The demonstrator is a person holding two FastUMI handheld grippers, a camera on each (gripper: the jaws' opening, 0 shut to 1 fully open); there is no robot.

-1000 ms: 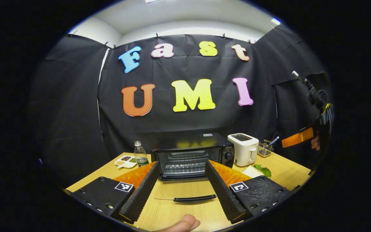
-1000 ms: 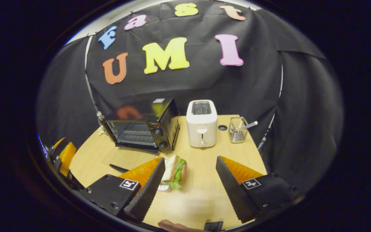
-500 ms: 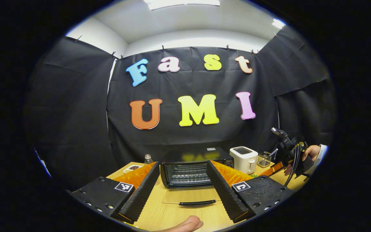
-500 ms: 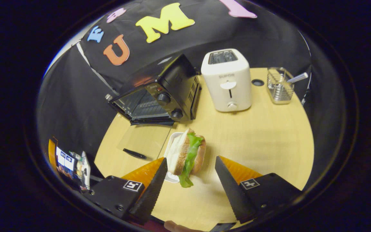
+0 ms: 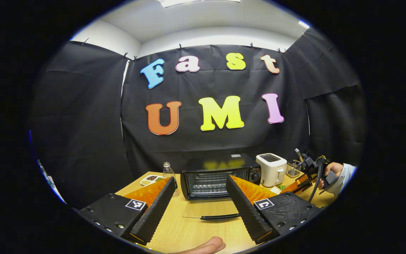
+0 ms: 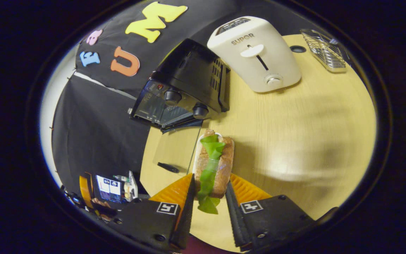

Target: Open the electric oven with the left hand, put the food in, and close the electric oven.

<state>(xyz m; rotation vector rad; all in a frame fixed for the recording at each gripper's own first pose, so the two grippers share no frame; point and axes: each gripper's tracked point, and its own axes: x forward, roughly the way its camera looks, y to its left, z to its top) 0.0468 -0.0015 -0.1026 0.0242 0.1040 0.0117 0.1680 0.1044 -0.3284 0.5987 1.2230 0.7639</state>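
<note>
The black electric oven stands on the wooden table with its glass door folded flat toward me, and the rack inside shows. My left gripper hangs open in front of the oven, with nothing between its fingers. In the right gripper view, a sandwich of bread and green lettuce rests on a small white plate, just right of the oven and its lowered door. My right gripper is shut on the sandwich's near end. That gripper and the hand holding it appear at the right of the left gripper view.
A white toaster stands right of the oven, with a wire basket beyond it. A clear bottle and a snack dish sit left of the oven. A thumb shows at the bottom edge.
My right gripper dropped toward the table and its fingers came together on the sandwich. My left gripper stayed open in front of the oven and barely shifted.
</note>
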